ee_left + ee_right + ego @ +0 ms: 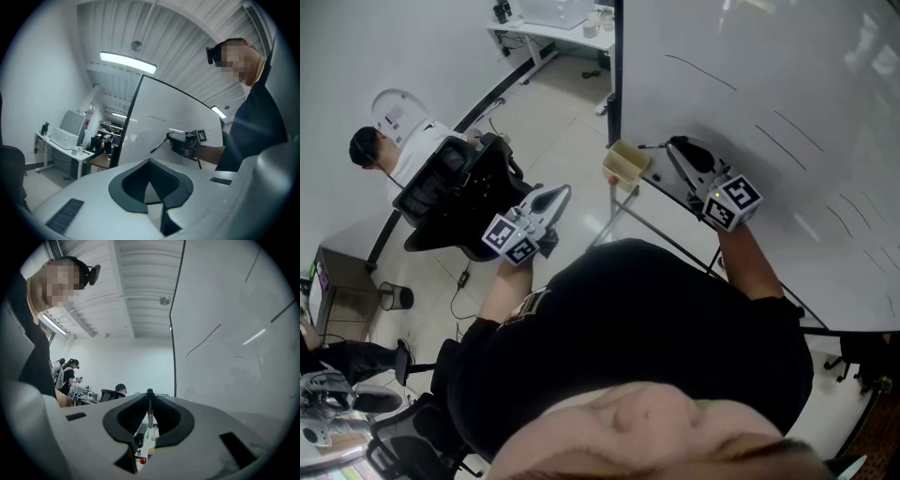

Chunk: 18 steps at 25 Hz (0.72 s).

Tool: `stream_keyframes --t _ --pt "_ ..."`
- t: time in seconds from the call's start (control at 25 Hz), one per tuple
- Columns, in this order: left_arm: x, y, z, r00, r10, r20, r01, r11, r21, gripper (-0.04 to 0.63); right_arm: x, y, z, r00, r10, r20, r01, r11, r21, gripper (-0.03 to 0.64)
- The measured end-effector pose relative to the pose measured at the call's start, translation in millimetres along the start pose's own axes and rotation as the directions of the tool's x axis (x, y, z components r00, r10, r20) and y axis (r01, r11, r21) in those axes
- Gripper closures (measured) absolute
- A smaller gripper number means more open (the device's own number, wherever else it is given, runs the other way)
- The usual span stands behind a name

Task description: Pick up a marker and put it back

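My right gripper [675, 148] is shut on a thin black marker [651, 146], held up against the whiteboard [769, 84]. The marker's tip points left toward a tan tray [625, 165] at the board's left edge. In the right gripper view the marker [150, 405] stands end-on between the dark pads, with coloured items showing below the jaws. The left gripper view shows the right gripper [169, 138] with the marker [159, 145] sticking out to the left. My left gripper [555, 199] hangs away from the board over the floor, jaws together with nothing between them.
Several dark strokes cross the whiteboard. Its stand's metal legs [661, 230] run under the tray. A person [380, 145] sits at the left beside a black office chair [455, 192]. A white desk [548, 33] stands at the back, and a small bin [394, 297] sits on the floor.
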<state>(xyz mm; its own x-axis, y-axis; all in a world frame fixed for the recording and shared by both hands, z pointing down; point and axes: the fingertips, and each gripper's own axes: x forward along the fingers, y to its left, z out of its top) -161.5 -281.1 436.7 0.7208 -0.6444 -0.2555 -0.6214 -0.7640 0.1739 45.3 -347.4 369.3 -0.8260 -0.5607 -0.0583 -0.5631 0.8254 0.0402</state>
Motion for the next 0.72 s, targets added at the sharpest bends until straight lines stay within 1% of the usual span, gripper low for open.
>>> stream_keyframes --t 0.04,0.2,0.44,0.56,0.6,0.64,0.72 --pt "0.3 0.2 -0.5 1.0 -0.001 -0.001 0.001 1.0 -0.011 0.602 -0.2 -0.3 -0.1 1.0 -0.002 0.0 0.002 1.0 0.001 0.563" --pt "-3.4 9.4 6.5 0.997 0.042 0.071 -0.037 0.997 -0.071 0.601 -2.0 -1.0 -0.5 1.0 -0.002 0.004 0.002 1.0 0.004 0.563" --pt "-4.9 10.2 10.2 0.996 0.056 0.076 -0.051 0.997 -0.062 0.601 -4.3 -1.3 0.2 1.0 -0.002 0.008 0.002 1.0 0.004 0.563" --pt "-7.6 6.0 12.9 0.995 0.027 0.093 -0.019 0.996 -0.084 0.601 -4.9 0.1 -0.5 1.0 -0.002 0.004 0.002 1.0 0.004 0.563" --pt "-7.7 2.2 12.7 0.996 0.01 0.089 -0.003 0.997 -0.076 0.601 -5.1 0.9 -0.9 1.0 -0.001 0.002 0.001 1.0 0.004 0.563" --pt "-6.8 -1.9 10.9 0.997 -0.004 0.072 0.007 0.999 -0.052 0.601 -5.2 1.7 -1.2 1.0 -0.001 0.001 0.001 1.0 0.004 0.563" --pt "-2.8 -6.9 5.0 1.0 -0.006 0.022 0.006 1.0 0.009 0.601 -4.7 2.2 -1.3 1.0 0.001 -0.001 -0.001 1.0 0.001 0.563"
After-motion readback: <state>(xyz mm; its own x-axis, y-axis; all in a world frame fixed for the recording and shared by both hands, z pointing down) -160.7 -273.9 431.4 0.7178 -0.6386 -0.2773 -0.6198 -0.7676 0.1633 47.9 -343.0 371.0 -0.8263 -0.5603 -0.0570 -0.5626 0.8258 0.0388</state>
